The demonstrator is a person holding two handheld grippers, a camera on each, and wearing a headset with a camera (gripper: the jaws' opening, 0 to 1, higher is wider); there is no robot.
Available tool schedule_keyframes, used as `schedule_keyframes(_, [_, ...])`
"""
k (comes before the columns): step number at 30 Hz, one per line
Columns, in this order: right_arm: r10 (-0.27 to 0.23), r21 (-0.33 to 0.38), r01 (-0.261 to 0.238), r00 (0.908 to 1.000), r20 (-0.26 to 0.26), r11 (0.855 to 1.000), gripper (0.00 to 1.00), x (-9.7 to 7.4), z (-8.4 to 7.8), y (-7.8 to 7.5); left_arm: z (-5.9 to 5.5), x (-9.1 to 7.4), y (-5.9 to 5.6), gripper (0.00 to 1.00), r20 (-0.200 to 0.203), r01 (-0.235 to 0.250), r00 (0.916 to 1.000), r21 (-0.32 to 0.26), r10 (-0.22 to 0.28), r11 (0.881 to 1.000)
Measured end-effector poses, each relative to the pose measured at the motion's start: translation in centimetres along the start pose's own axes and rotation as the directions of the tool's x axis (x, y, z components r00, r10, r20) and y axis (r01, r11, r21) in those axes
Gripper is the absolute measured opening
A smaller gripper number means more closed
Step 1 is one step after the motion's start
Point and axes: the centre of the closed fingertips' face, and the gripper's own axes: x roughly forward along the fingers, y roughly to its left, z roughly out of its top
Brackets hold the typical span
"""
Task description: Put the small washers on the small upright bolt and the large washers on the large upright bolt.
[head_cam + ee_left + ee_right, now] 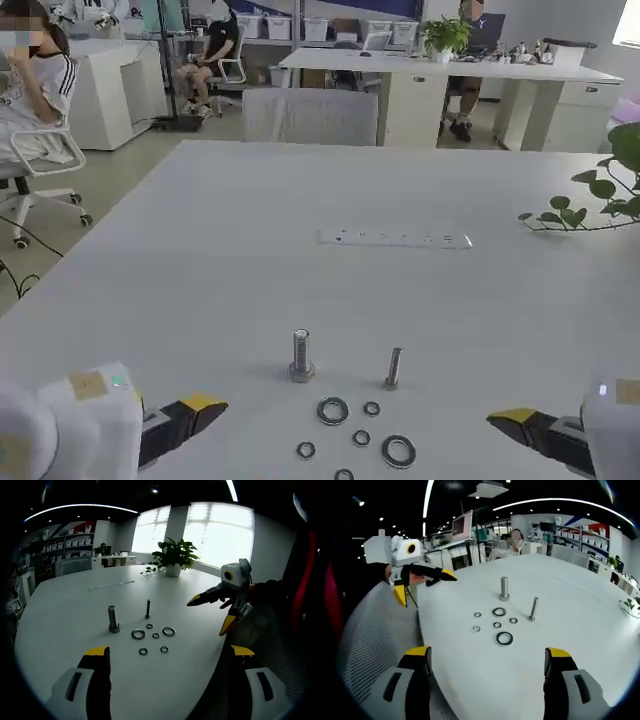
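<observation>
Yellow-tipped left gripper [185,425] and right gripper [525,428] hover, fingers spread and empty, while all six steel washers [323,411] lie loose on the white bench [300,200] beside the bare large bolt [302,357] and small bolt [393,368].

Both bolts stand upright, heads down, near the front edge of the white worktop [200,280], with the large bolt [302,357] left of the small bolt [393,368]. Two large washers [333,411] and four small washers [361,437] lie flat, scattered just in front, closer to the edge.
</observation>
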Motion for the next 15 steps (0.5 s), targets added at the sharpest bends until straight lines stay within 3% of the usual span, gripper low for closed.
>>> schedule_keyframes(15, [-0.025,-0.020,0.025,0.9996,0.009,0.999,0.93,-0.97,0.86,-0.81,0.75,-0.21,0.72,0.97,0.005,-0.027,0.9996,0.014,0.027,1.000])
